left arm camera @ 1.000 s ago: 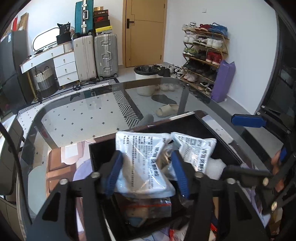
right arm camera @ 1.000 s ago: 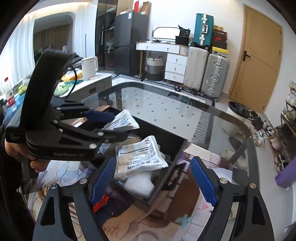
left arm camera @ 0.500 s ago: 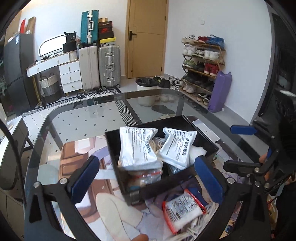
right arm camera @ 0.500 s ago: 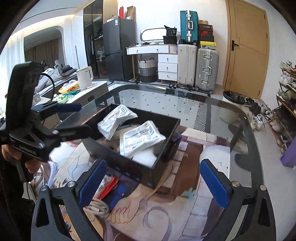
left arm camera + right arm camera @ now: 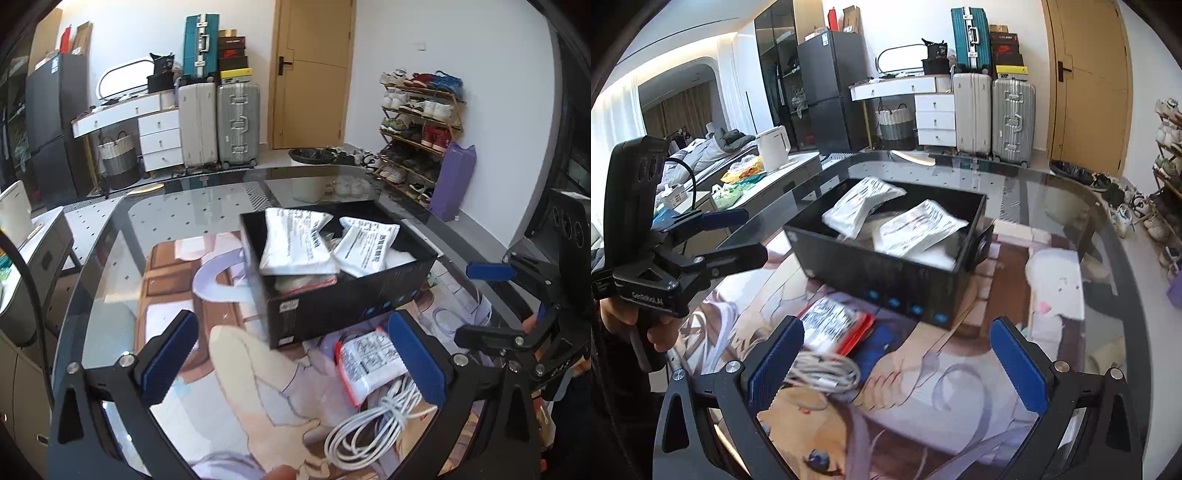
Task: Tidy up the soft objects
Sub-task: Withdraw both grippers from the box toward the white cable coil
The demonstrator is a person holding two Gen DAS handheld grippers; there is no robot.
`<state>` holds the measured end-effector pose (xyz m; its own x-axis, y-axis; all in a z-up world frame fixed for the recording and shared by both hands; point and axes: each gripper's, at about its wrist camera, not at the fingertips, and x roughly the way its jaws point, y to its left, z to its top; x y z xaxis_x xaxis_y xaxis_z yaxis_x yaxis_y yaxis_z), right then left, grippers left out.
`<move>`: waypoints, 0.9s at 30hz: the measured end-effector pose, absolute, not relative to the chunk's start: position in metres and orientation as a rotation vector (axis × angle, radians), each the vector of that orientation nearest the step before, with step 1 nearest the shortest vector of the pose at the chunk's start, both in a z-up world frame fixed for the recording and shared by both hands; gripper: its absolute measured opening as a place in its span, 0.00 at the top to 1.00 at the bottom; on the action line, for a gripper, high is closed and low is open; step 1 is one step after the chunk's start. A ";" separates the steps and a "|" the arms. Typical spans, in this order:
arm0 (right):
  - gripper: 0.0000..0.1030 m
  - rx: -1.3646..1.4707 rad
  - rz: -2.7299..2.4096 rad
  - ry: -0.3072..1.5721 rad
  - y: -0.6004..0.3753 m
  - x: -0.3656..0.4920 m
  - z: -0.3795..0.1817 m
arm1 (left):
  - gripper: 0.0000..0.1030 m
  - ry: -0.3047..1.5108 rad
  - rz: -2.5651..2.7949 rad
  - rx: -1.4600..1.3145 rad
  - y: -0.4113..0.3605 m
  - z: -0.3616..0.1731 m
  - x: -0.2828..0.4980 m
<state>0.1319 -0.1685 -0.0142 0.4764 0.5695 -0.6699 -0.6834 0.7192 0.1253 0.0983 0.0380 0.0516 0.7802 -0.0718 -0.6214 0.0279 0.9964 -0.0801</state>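
Observation:
A black box (image 5: 332, 302) stands on the printed mat, and two white pouches (image 5: 295, 240) (image 5: 365, 247) lie on top of its contents. My left gripper (image 5: 291, 321) is open and empty, drawn back in front of the box's near corner. A red-edged pouch (image 5: 369, 363) and a coiled white cable (image 5: 373, 424) lie on the mat just before it. My right gripper (image 5: 895, 326) is also open and empty, facing the box (image 5: 886, 277) over the red-edged pouch (image 5: 834, 326) and the cable (image 5: 823, 373). Each gripper shows in the other's view (image 5: 487, 302) (image 5: 755, 236).
The mat (image 5: 960, 387) covers the near part of a rounded glass table (image 5: 166, 221). A person's hand (image 5: 653, 332) holds the left gripper. Beyond the table are a white kettle (image 5: 774, 146) on a side counter, suitcases (image 5: 236, 122) and a shoe rack (image 5: 421, 125).
Both grippers opened wide and pulled back from the box. The left let go of a white pouch, which now lies in the box beside the other one.

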 end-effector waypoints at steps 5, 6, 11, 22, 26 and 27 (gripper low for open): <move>0.01 -0.187 0.783 0.772 -0.160 0.124 -0.019 | 0.00 0.672 -0.037 -0.072 0.039 0.050 0.087; 0.01 -0.187 0.788 0.781 -0.157 0.123 -0.020 | 0.00 0.671 -0.033 -0.076 0.040 0.050 0.085; 0.01 -0.223 0.814 0.842 -0.145 0.119 -0.035 | 0.00 0.676 -0.025 -0.078 0.044 0.047 0.077; 0.01 -0.246 0.895 0.918 -0.118 0.108 -0.056 | 0.00 0.680 -0.019 -0.073 0.047 0.046 0.079; 0.01 -0.252 0.902 0.929 -0.111 0.104 -0.062 | 0.00 0.683 -0.021 -0.067 0.046 0.046 0.079; 0.01 -0.254 0.901 0.929 -0.110 0.104 -0.063 | 0.00 0.684 -0.023 -0.065 0.045 0.045 0.079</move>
